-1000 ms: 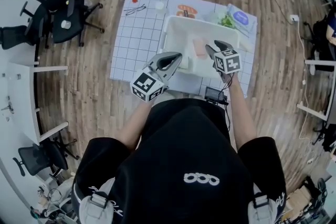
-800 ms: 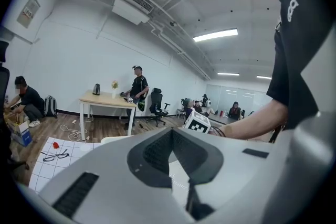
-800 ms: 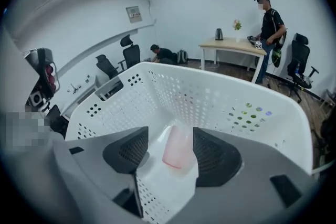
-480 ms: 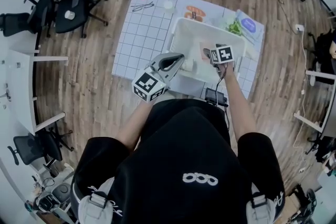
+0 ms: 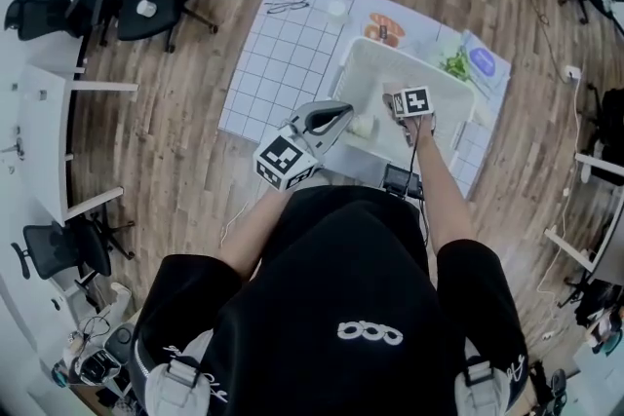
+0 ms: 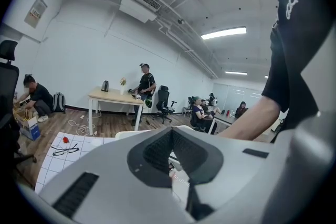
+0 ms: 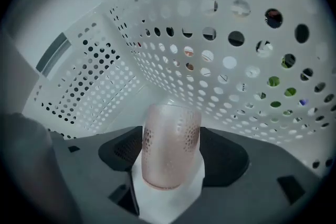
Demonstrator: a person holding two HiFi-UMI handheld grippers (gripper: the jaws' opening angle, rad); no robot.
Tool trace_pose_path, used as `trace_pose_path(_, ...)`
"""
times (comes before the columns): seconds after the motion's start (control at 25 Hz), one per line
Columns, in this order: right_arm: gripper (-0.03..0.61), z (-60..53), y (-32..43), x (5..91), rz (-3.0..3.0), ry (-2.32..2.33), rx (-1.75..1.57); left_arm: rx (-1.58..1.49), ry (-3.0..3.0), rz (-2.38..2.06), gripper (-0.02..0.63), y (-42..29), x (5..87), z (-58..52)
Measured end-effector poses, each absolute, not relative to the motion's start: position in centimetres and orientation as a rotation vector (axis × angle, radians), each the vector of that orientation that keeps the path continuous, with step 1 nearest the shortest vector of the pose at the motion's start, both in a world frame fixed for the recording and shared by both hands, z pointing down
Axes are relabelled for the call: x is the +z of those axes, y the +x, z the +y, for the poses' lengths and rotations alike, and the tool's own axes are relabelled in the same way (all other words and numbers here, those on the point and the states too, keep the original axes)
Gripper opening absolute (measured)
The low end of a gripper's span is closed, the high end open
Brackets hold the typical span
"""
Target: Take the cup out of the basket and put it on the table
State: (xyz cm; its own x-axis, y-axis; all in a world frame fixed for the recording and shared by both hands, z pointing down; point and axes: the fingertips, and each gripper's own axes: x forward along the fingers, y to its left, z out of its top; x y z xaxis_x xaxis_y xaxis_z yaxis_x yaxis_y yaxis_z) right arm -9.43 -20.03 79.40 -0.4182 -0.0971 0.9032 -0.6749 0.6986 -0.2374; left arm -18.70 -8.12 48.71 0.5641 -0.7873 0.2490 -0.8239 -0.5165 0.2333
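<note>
Right gripper lowered into the white perforated basket, its fingers spread wide after having just been opening; the pink cup is seen between them on the basket floor, framed but not yet pinched. Left gripper is held over the basket's near rim, its fingers pressed together on nothing. Risks, as judged from this pose: if the fingers are closed off-centre, the cup may be nudged along the floor or tipped rather than caught; its smooth rounded side may slip from a light pinch; and on lifting, cup or fingers may be snagged on the nearby wall, so that the basket is dragged. The cup's place between the fingers is shown only in the right gripper view; in the head view that spot is covered by the gripper's marker cube. Only the head view shows the basket lying on the gridded mat, where free squares are available.
</note>
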Motion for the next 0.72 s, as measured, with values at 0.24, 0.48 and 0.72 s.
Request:
trace_pose_path(0.24, 0.319, -20.1, -10.8, 80.3, -1.914, 0.57, 0.693, 0.171, 2.451, -1.346, 0.008, -19.7, 49.2, -7.7)
trace_pose_path(0.48, 0.319, -20.5, -11.6, 80.3, -1.923, 0.548, 0.653, 0.176, 2.434, -1.361, 0.008, -20.4, 49.5, -7.6)
trace_pose_path(0.72, 0.319, -20.4, -11.5, 79.4, -1.97, 0.542, 0.662, 0.172, 2.441, -1.358, 0.008, -20.5, 49.4, -7.5)
